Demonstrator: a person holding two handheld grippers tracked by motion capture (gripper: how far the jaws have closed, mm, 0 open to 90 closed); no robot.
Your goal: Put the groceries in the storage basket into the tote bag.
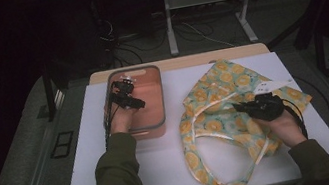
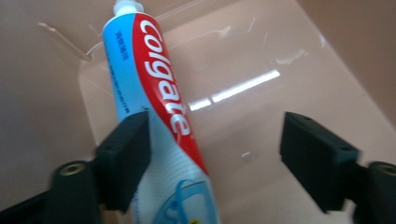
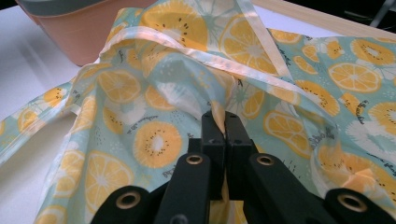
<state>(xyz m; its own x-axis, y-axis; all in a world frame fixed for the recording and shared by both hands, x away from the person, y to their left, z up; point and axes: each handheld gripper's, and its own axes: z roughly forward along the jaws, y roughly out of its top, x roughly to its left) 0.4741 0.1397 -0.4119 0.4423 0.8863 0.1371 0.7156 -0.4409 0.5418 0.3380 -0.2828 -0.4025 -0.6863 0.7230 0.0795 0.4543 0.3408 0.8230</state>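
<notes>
Reaching into the clear plastic bin at the table's left-rear, the left gripper sits low inside it. In the left gripper view the jaws stand apart with a toothpaste tube between them: the tube runs diagonally, white cap at the top, red and blue print facing up, lying on the bin floor. The left jaw pad is touching or just beside the tube's edge; the right pad is well clear of it, with bare bin floor in the gap. So no clamp on it.

Right gripper is over the bag, a fabric tote printed with orange slices on pale blue-green, lying spread on the white table cover to the right of the bin. In the right gripper view its jaws are together, pinching a raised fold of the bag's cloth at a cream-trimmed edge; the fabric is gathered up into the pads. A white tag lies on the bag just behind that gripper. One cream-edged handle loop trails toward the near edge of the table.

Both forearms in dark green sleeves come in from the bottom. Bin and bag sit near each other, side by side; the bin's corner shows just behind the bag in the right gripper view.
</notes>
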